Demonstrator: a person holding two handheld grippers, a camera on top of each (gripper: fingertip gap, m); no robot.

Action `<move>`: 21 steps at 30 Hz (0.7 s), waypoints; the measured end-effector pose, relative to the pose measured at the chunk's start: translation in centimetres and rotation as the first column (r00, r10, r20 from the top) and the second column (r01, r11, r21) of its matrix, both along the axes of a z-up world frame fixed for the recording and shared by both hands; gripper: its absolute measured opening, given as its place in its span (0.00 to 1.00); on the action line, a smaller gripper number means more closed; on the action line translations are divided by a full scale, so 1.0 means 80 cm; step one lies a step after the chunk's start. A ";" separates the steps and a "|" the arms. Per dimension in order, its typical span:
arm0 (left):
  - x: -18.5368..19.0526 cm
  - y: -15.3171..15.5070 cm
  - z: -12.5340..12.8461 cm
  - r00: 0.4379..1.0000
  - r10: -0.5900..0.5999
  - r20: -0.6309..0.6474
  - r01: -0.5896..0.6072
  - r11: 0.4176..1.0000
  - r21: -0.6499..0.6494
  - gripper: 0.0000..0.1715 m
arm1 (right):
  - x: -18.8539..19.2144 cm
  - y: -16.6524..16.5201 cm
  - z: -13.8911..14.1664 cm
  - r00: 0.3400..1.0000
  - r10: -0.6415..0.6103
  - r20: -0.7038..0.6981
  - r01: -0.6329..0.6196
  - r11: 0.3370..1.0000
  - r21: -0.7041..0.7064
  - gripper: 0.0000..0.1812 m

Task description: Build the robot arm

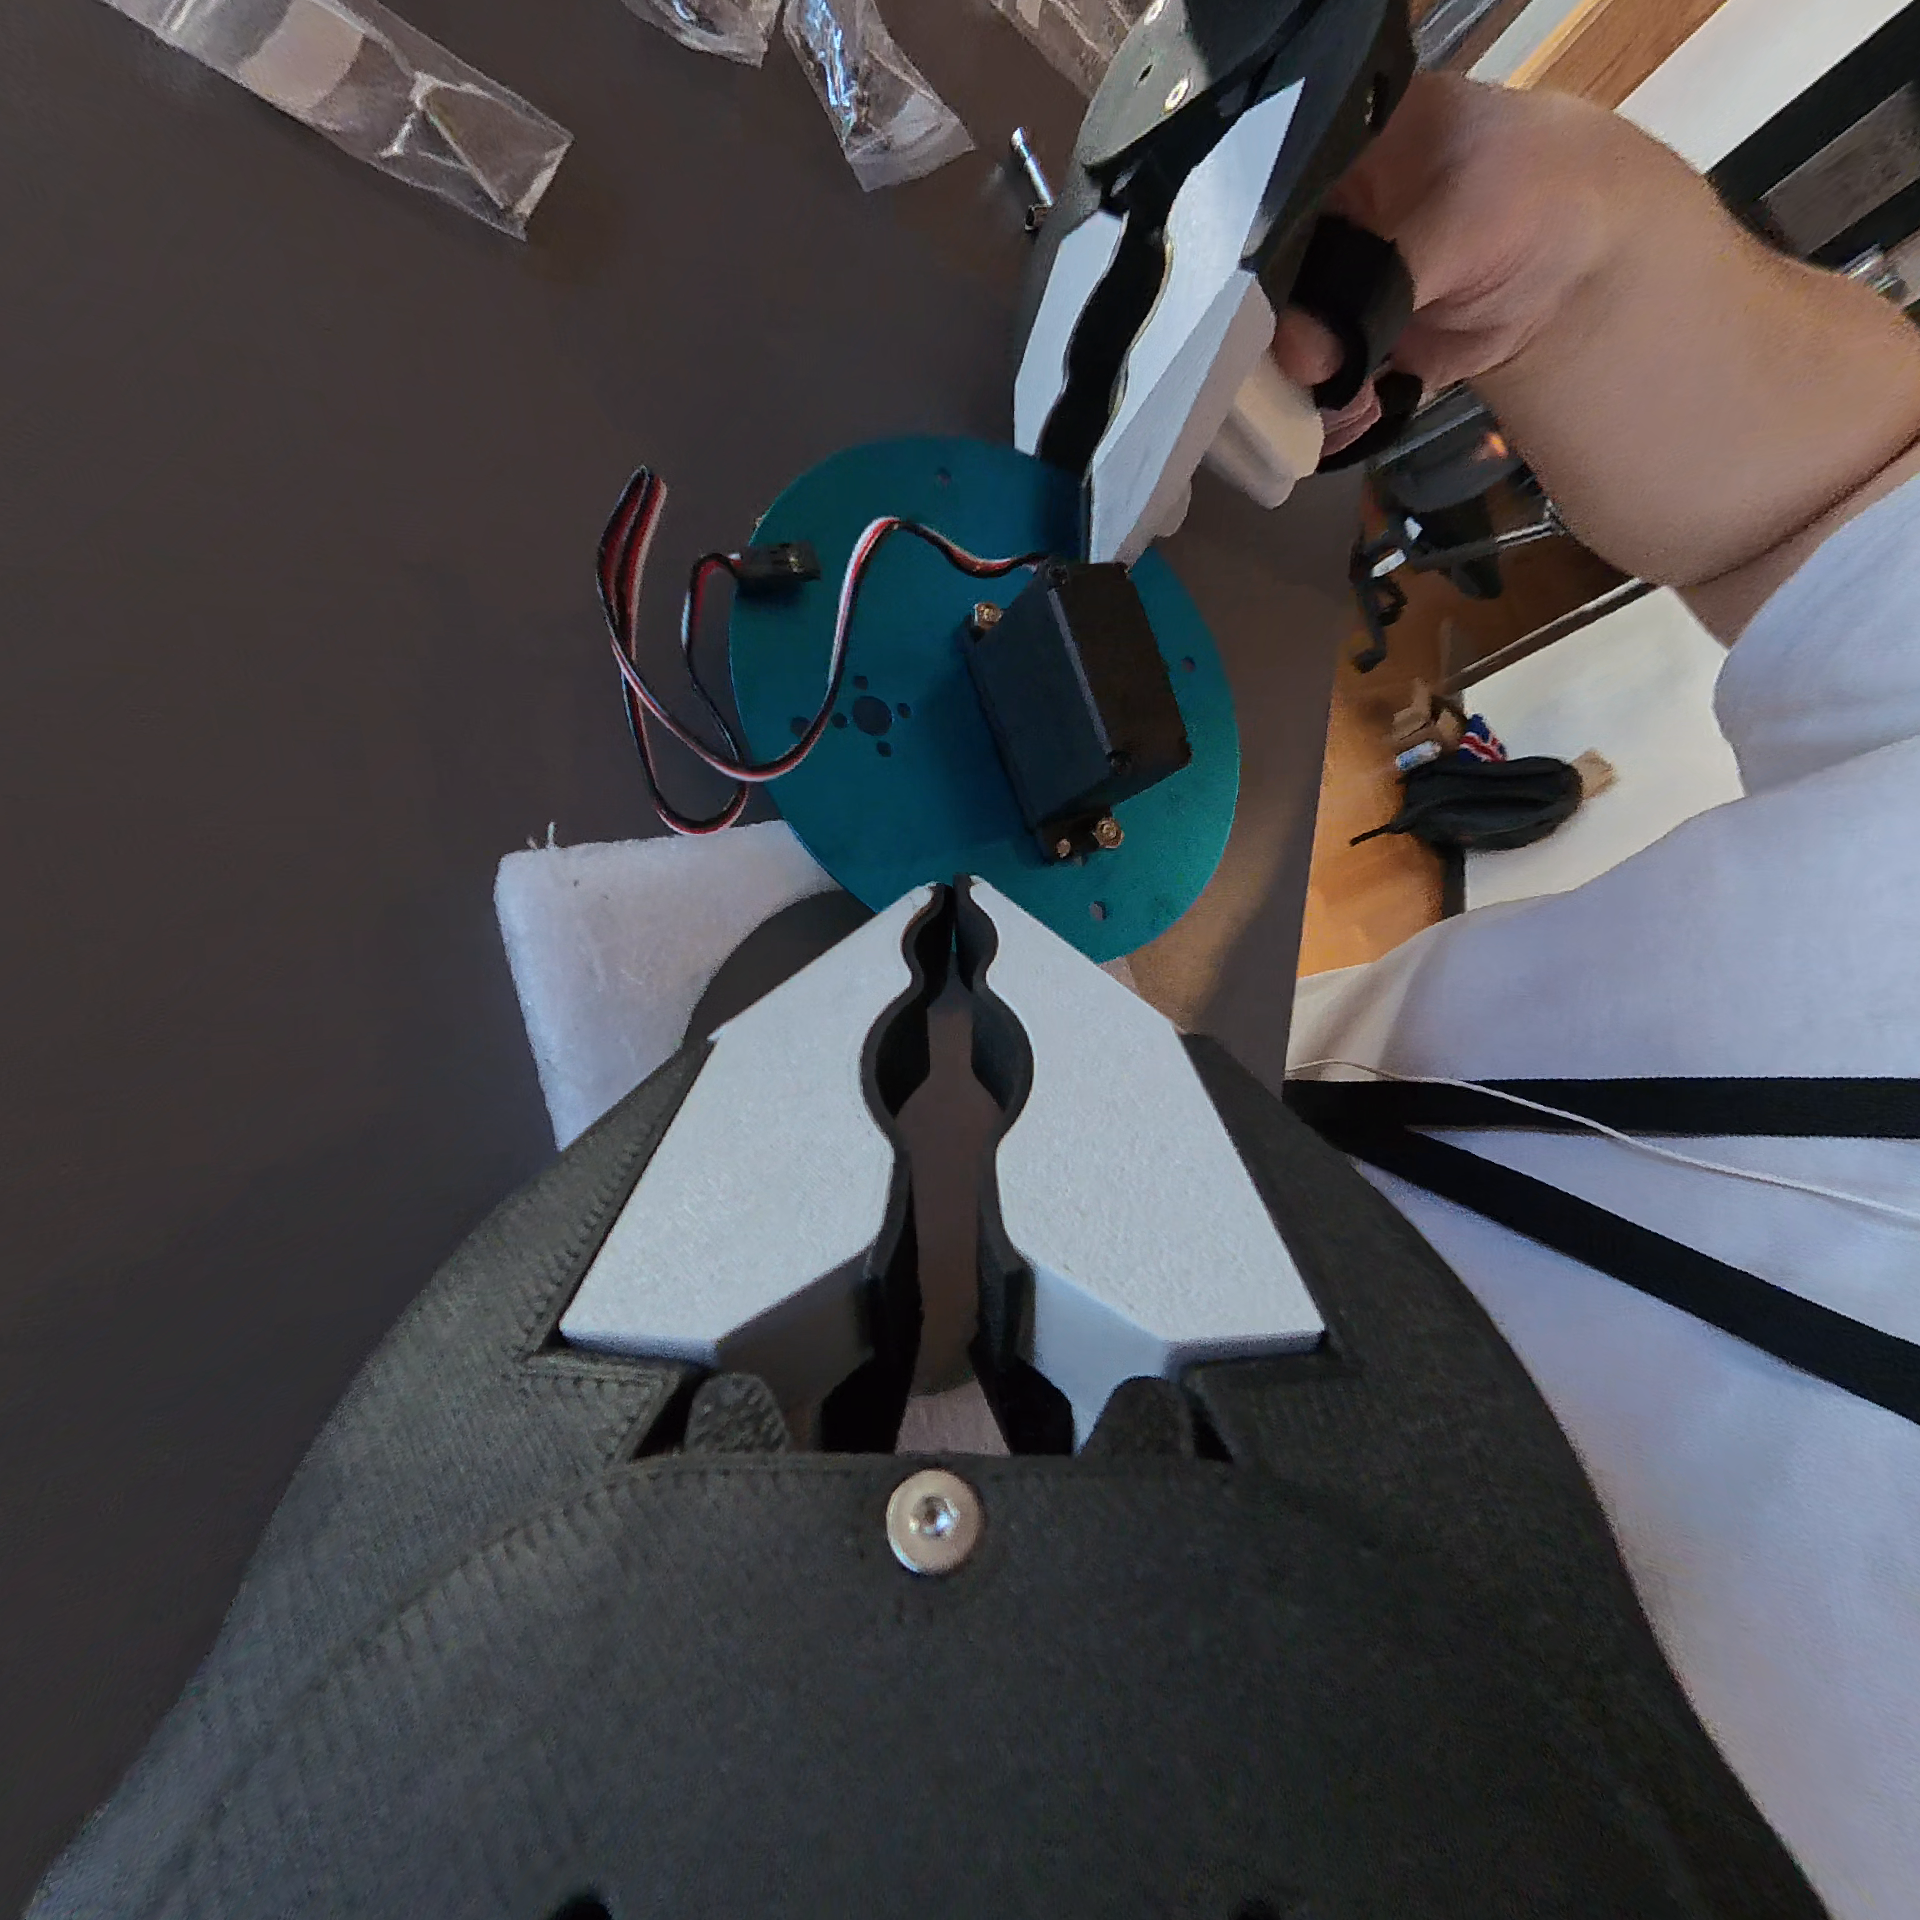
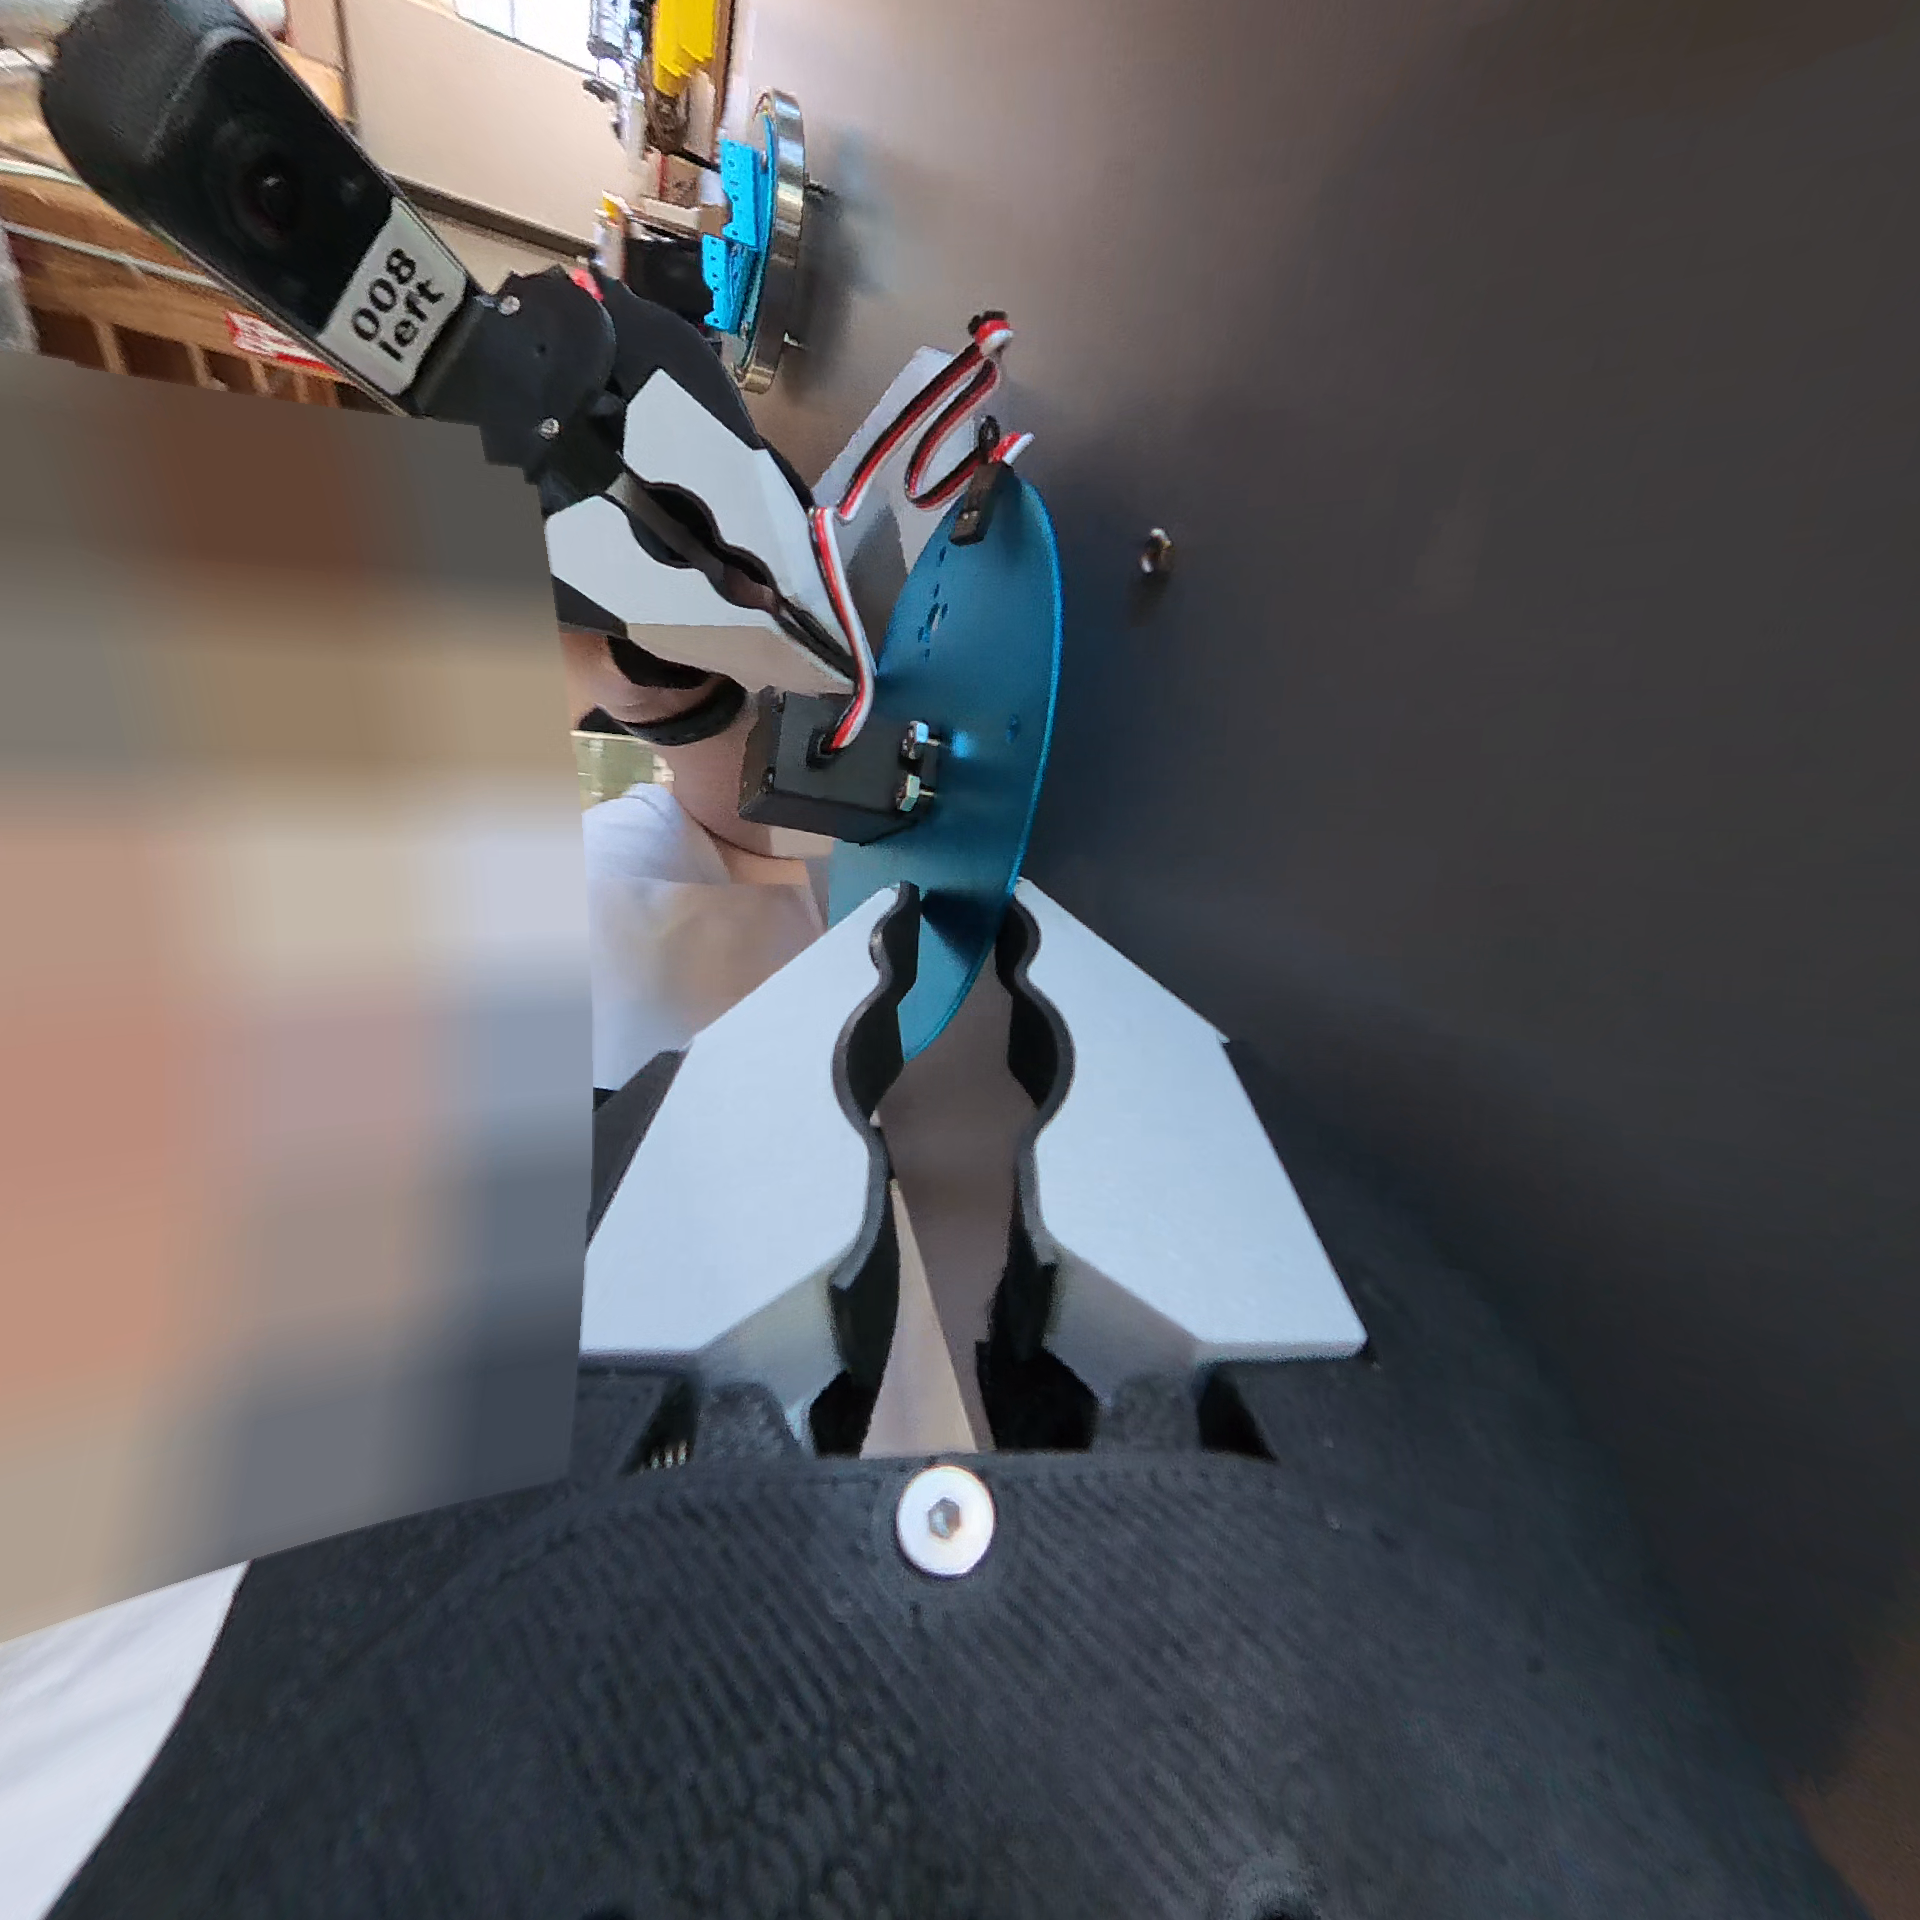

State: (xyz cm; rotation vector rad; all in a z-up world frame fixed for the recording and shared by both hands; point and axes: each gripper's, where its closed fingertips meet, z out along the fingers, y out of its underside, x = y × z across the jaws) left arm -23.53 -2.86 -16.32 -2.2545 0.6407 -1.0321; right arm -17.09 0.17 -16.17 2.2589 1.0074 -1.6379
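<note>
A round blue metal disc (image 1: 914,800) carries a black servo (image 1: 1081,707) bolted to its face, with a red, white and black lead (image 1: 665,717) curling off to the left. The disc tilts up from the dark table, partly over a white foam block (image 1: 613,935). My left gripper (image 1: 951,894) is shut, its tip against the disc's near rim. My right gripper (image 2: 961,909) is open, with the disc's rim (image 2: 956,966) between its jaws. It also shows in the left wrist view (image 1: 1081,499), above the servo. The left gripper (image 2: 847,670) shows beside the servo (image 2: 831,769).
Clear plastic bags (image 1: 364,104) and a small metal pin (image 1: 1029,166) lie at the table's far side. A metal ring with light blue brackets (image 2: 769,239) and a small nut (image 2: 1151,551) lie farther out. The table edge (image 1: 1309,727) and a person's white shirt (image 1: 1558,1039) are at the right. Spacing between my two grippers at the tips: around 8 cm. To reach the white foam block (image 1: 613,935) in a straight line is about 6 cm for my left fingers, about 12 cm for my right.
</note>
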 end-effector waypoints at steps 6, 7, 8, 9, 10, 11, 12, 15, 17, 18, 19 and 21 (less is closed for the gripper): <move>0.005 -0.005 0.001 0.999 -0.019 0.026 0.020 1.000 -0.012 0.00 | 0.002 -0.001 0.000 0.999 0.049 0.013 -0.051 0.972 0.228 0.17; 0.005 -0.005 0.000 0.999 -0.020 0.026 0.020 1.000 -0.012 0.00 | 0.001 -0.002 0.001 0.998 0.057 0.013 -0.058 0.959 0.277 0.18; 0.005 -0.005 0.000 0.999 -0.019 0.026 0.020 1.000 -0.011 0.00 | 0.001 -0.001 0.002 0.998 0.061 0.016 -0.062 0.943 0.326 0.19; 0.005 -0.005 -0.001 0.999 -0.020 0.026 0.020 1.000 -0.008 0.00 | 0.001 0.002 0.004 0.998 0.055 0.018 -0.057 0.926 0.374 0.20; 0.005 -0.005 -0.001 0.999 -0.020 0.026 0.021 1.000 -0.004 0.00 | 0.001 0.005 0.006 0.999 0.044 0.017 -0.047 0.908 0.417 0.21; 0.005 -0.005 -0.001 0.999 -0.019 0.028 0.019 1.000 -0.002 0.00 | 0.002 0.007 0.008 0.999 0.036 0.015 -0.039 0.892 0.450 0.23; 0.005 -0.005 -0.001 0.999 -0.018 0.030 0.018 1.000 0.002 0.00 | 0.002 0.009 0.012 1.000 0.025 0.008 -0.025 0.878 0.478 0.25; 0.006 -0.005 0.000 0.999 -0.017 0.040 0.016 1.000 0.017 0.00 | 0.003 0.013 0.015 1.000 -0.013 0.001 0.010 0.831 0.556 0.29; 0.007 -0.004 0.003 0.999 -0.014 0.053 0.013 1.000 0.026 0.00 | 0.003 0.016 0.012 0.999 -0.036 0.017 0.018 0.794 0.608 0.33; 0.007 -0.003 0.004 0.998 -0.014 0.059 0.012 0.999 0.032 0.00 | 0.003 0.019 0.011 0.998 -0.055 0.019 0.030 0.771 0.637 0.35; 0.007 -0.003 0.006 0.998 -0.014 0.064 0.011 0.999 0.039 0.00 | 0.001 0.021 0.015 0.997 -0.071 0.008 0.048 0.744 0.666 0.36; 0.008 -0.002 0.006 0.998 -0.016 0.056 0.013 0.999 0.043 0.00 | -0.007 0.024 0.029 0.994 -0.102 -0.045 0.103 0.682 0.724 0.38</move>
